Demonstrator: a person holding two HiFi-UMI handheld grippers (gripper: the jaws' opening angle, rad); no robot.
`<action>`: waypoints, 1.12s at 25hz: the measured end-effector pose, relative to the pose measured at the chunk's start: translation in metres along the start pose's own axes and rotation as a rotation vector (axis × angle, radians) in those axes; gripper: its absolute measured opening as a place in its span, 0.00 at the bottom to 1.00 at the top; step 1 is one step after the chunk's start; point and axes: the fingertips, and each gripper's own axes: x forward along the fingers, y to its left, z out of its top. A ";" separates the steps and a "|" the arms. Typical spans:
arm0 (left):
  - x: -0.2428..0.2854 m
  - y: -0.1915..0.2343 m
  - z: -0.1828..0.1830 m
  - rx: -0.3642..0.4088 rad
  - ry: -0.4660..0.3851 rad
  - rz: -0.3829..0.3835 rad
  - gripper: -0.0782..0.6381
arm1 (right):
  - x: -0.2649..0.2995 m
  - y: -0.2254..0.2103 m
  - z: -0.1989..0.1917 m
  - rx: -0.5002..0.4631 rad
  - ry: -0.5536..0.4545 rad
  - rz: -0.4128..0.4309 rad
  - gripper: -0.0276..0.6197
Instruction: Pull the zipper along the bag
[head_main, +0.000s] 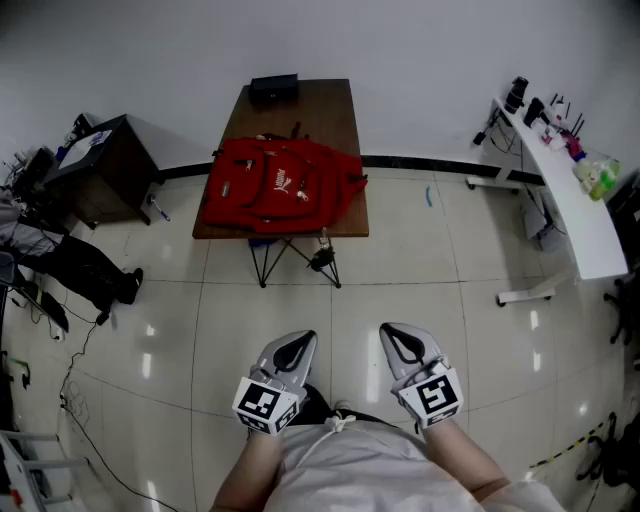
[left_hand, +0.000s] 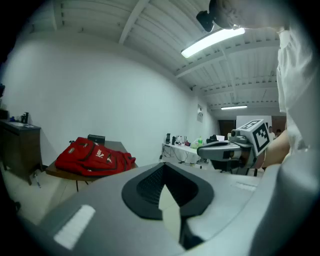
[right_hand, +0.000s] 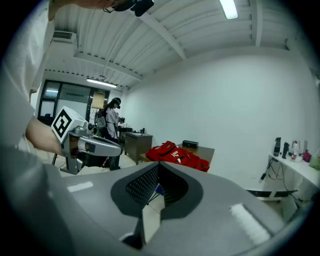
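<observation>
- Two tools hang close to the person: the left gripper (head_main: 296, 342) and the right gripper (head_main: 397, 334), each with its jaws pressed together on nothing.
- The red bag (head_main: 278, 186) lies flat on the brown tabletop (head_main: 330, 108), well apart from both grippers across the floor.
- It looks like soft, light fabric that would likely buckle and slide under a pull, so one gripper should pin the cloth beside the zipper track.
- The zipper pull is too small to make out from here; pinch that tab, not the fabric.
</observation>
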 end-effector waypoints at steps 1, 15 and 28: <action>0.006 0.005 -0.005 -0.001 0.016 0.004 0.12 | 0.006 -0.005 -0.003 0.010 0.002 0.002 0.05; 0.119 0.156 0.001 -0.038 0.071 0.007 0.12 | 0.163 -0.094 -0.011 0.193 0.081 -0.023 0.05; 0.215 0.235 -0.014 -0.120 0.192 -0.053 0.12 | 0.297 -0.159 -0.019 0.116 0.236 0.054 0.05</action>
